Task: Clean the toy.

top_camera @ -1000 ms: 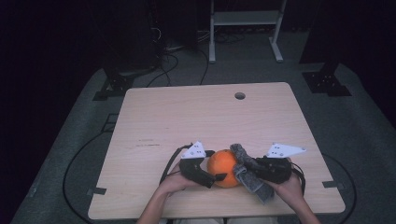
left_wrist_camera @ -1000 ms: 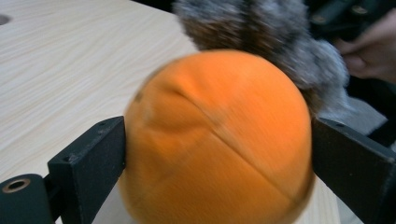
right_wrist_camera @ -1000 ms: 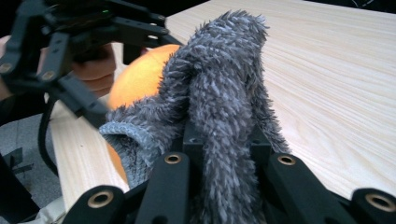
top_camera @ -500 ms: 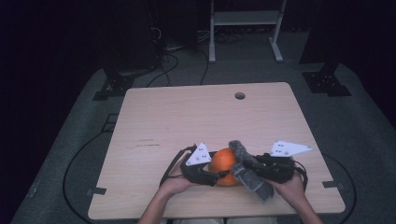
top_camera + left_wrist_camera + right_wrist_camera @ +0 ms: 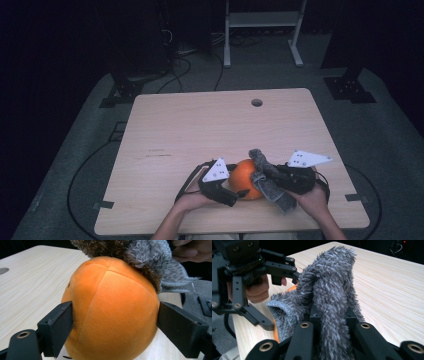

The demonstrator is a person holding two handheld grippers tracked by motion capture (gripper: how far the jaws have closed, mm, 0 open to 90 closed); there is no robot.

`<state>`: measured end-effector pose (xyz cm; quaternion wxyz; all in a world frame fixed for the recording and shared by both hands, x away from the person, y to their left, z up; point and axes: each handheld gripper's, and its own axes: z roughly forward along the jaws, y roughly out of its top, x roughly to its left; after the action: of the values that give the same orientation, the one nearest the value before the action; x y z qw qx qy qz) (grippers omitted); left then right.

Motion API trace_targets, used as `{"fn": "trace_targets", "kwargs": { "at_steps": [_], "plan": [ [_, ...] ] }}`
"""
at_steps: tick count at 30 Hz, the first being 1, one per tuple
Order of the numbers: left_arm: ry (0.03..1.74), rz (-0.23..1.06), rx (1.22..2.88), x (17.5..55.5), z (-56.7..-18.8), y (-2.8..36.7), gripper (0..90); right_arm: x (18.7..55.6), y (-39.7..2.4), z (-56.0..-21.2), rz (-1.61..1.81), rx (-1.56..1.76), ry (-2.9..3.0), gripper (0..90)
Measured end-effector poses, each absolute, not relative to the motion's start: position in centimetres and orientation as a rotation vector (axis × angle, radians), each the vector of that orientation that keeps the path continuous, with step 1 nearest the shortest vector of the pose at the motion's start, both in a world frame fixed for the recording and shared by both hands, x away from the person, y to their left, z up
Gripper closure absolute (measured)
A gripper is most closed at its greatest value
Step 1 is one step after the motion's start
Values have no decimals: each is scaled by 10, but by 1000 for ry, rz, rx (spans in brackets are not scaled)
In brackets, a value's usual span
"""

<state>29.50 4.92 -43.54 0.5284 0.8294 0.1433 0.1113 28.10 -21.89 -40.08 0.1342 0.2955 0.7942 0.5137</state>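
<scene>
Now at the near edge of the wooden table (image 5: 210,130), both grippers meeting over one spot

Left gripper (image 5: 113,325): jaws spread wide to either side of the orange plush ball (image 5: 110,312), just opened again after a brief squeeze; left jaw touching the ball's flank, right jaw at its other flank, whether pressing or only grazing cannot be told; ball sitting on the tabletop between them, filling the gap

Right gripper (image 5: 329,315): jaws drawn tight together on the grey fuzzy cloth (image 5: 329,282), clamped at its middle; cloth rising ahead of the fingertips and drooping over the top of the ball, one knitted end hanging to the left of the jaws

Seen from above: left gripper (image 5: 239,192) and right gripper (image 5: 270,175) on opposite sides of the ball (image 5: 246,178), cloth (image 5: 270,180) draped across the ball's right shoulder
</scene>
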Motion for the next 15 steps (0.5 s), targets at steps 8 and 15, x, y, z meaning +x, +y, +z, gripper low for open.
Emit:
{"fn": "trace_targets", "kwargs": {
  "at_steps": [8, 15],
  "plan": [
    [313, 311, 2033, 283, -434, 35, 257, 266, -190, -379, 1415, 695, 2326, 763],
    [357, 254, 1992, 296, -430, 50, 129, 274, -216, -389, 1446, 762, 2340, 762]
  ]
}}
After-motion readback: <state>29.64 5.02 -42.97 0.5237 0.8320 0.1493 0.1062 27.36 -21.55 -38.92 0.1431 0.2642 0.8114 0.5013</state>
